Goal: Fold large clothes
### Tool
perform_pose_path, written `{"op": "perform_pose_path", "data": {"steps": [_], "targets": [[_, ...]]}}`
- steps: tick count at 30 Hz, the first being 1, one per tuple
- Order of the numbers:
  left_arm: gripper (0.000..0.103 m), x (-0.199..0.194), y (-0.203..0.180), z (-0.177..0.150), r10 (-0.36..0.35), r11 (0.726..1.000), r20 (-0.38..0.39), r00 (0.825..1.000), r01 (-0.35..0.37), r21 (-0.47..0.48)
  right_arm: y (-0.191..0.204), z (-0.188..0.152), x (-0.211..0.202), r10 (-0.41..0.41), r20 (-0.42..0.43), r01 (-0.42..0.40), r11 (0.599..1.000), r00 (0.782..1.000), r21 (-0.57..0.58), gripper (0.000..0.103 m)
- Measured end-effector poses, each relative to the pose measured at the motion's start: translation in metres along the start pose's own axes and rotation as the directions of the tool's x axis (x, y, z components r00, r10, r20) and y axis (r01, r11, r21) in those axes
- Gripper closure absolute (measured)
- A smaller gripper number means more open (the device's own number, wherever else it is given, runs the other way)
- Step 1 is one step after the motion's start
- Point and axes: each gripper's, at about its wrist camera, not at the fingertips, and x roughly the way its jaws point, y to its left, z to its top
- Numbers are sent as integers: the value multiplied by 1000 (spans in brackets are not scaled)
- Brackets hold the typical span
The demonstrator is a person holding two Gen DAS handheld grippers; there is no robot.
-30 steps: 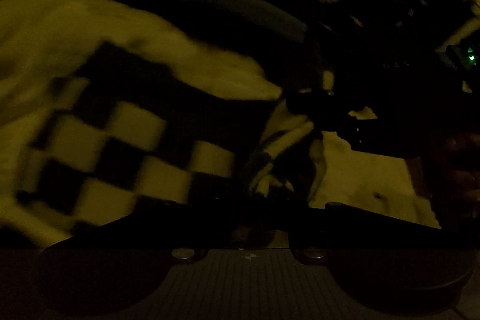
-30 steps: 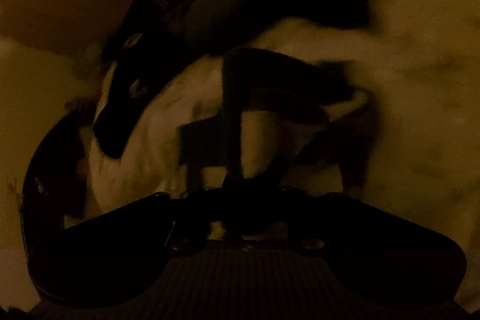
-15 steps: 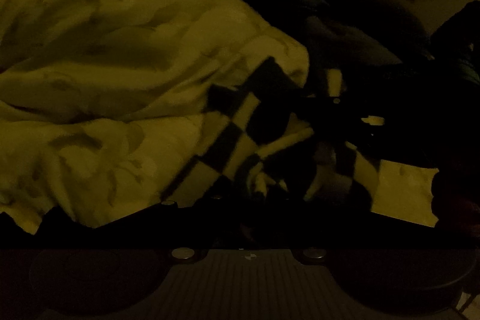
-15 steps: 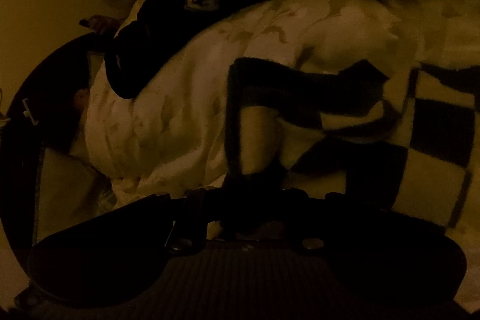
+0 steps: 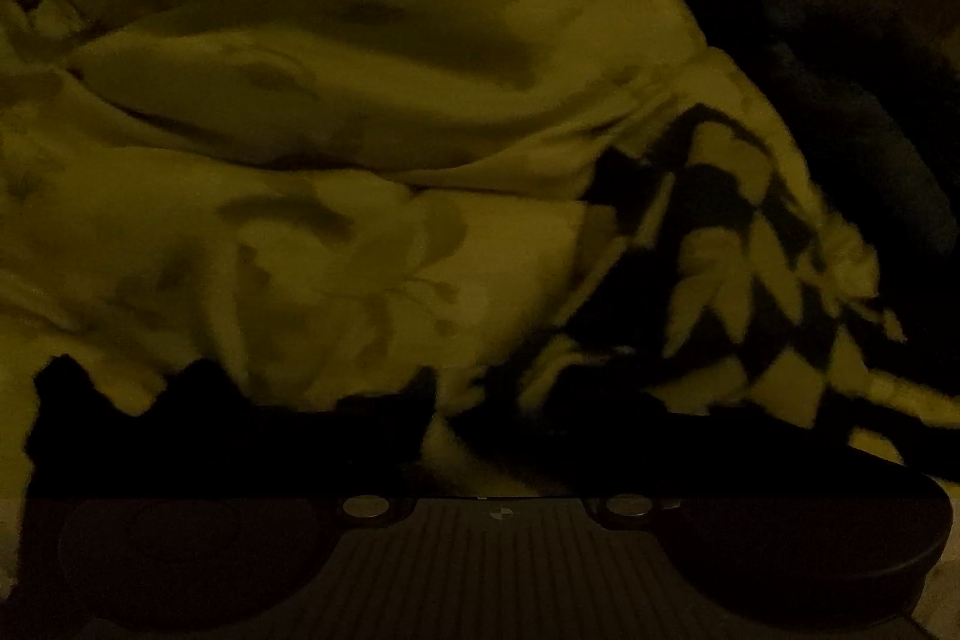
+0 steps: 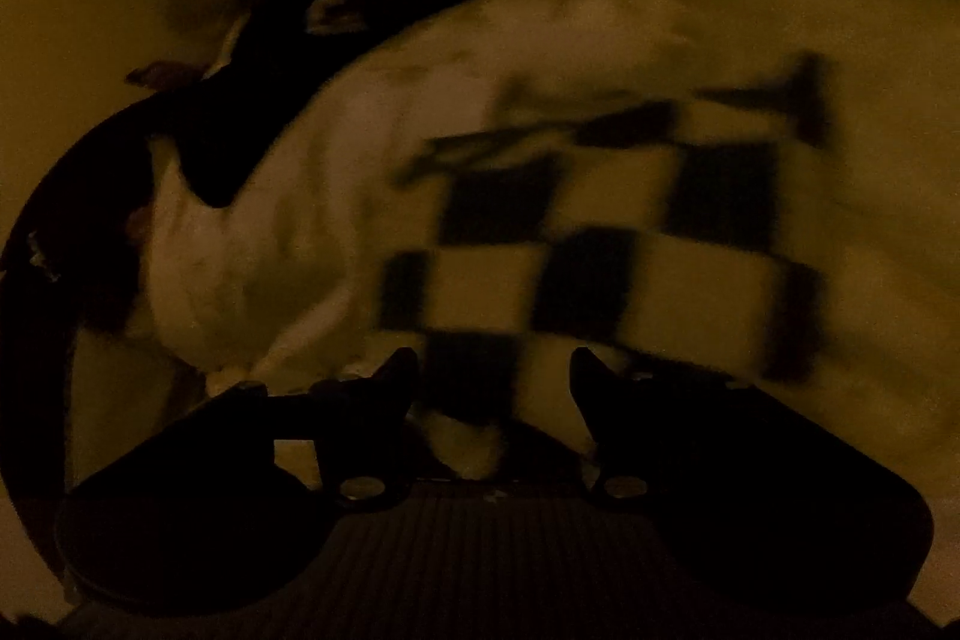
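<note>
The scene is very dim. A black-and-pale checkered garment (image 5: 738,268) lies crumpled on the right of the left wrist view, over a pale flower-patterned cloth (image 5: 300,130). My left gripper (image 5: 480,436) is low in the frame with its jaws opening wide. The dark fingers stand far apart and nothing is pinched between them. In the right wrist view the checkered garment (image 6: 600,268) spreads flat just past my right gripper (image 6: 495,370). Its jaws are opening and an edge of the garment lies loose in the gap, with the fingertips (image 6: 402,370) off it.
The pale patterned cloth (image 6: 270,220) bulges to the left of the checkered piece. A dark garment (image 6: 252,100) lies across its upper left. Another dark mass (image 5: 840,100) fills the right edge of the left wrist view. A pale wall or surface (image 6: 72,10) shows far left.
Both grippers held the checkered garment pinched at their centres; now both stand apart and the garment has dropped onto the pale cloth. Both views came closer and lower.
</note>
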Motion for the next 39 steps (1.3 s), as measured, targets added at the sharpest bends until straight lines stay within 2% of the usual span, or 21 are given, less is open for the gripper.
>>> {"op": "perform_pose_path", "data": {"steps": [3, 8, 10, 12, 14, 18, 23, 27, 29, 31, 35, 39], "targets": [[0, -5, 2, 0, 8, 1000, -1, 1000, -8, 19, -35, -14, -19, -62, -3, 62, 996, 998, 70, 33], [0, -7, -3, 5, 93, 993, -20, 995, -91, 76, -88, -41, -40, -149, -44, 154, 973, 988, 170, 32], [0, -11, -9, 8, 107, 988, -19, 994, -104, 116, -103, -51, -47, -157, -54, 165, 964, 986, 211, 32], [0, -20, -17, 13, 90, 986, 8, 996, -91, 137, -113, -58, -49, -155, -61, 165, 957, 986, 237, 30], [0, -28, -23, 20, 43, 989, 37, 998, -47, 138, -117, -63, -51, -149, -63, 160, 956, 987, 247, 28], [0, -25, -41, 36, -44, 988, 23, 999, 40, 152, -115, -64, -44, -117, -67, 130, 960, 991, 249, 24], [0, -2, -58, 52, -146, 975, -4, 989, 145, 168, -103, -53, -35, -45, -35, 51, 973, 998, 227, 20], [0, 28, -64, 58, -124, 975, -80, 989, 136, 173, -93, -39, -22, -17, -15, 19, 980, 1000, 197, 19], [0, 45, -65, 58, -146, 973, -133, 980, 166, 160, -90, -35, -15, -20, -13, 22, 985, 1000, 172, 19], [0, 65, -67, 57, -127, 972, -184, 975, 159, 175, -86, -29, -2, -23, -26, 27, 988, 999, 150, 19], [0, 85, -68, 54, -127, 973, -202, 971, 162, 164, -86, -22, 23, -13, -33, 19, 983, 999, 181, 19], [0, 95, -71, 51, -142, 969, -225, 964, 181, 165, -80, -15, 50, -20, -58, 28, 988, 998, 150, 16]]}}
